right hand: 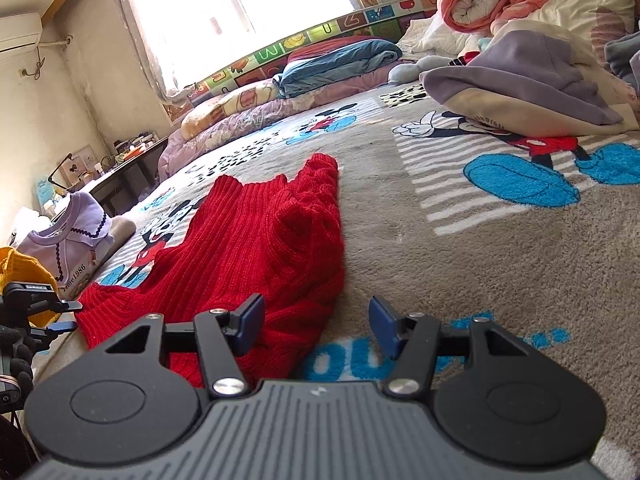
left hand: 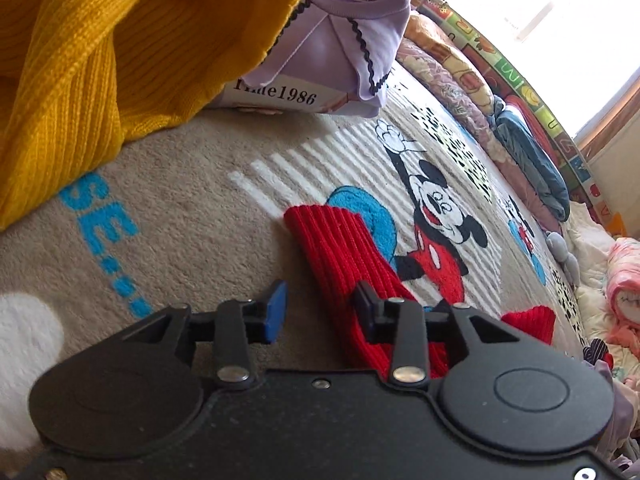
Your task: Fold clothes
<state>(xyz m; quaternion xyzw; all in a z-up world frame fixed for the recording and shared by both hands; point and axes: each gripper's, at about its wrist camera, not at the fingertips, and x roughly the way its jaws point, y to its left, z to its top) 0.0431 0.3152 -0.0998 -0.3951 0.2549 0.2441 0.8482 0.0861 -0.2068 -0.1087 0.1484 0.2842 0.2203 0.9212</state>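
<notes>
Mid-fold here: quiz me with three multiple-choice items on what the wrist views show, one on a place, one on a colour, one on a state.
1. Where does the red sweater lie?
A. On the cartoon-mouse blanket
B. On the desk
C. Held in the air

2. What colour is the knit garment piled next to the folded lilac top?
A. Green
B. Mustard yellow
C. Black

3. How do the right gripper fingers stand?
A. Clamped on the sweater
B. Shut, empty
C. Apart, clamping nothing

Answers:
1 A, the sweater is spread flat on the blanket.
2 B, ribbed yellow fabric fills the upper left of the left wrist view.
3 C, blanket shows in the gap between the pads.
</notes>
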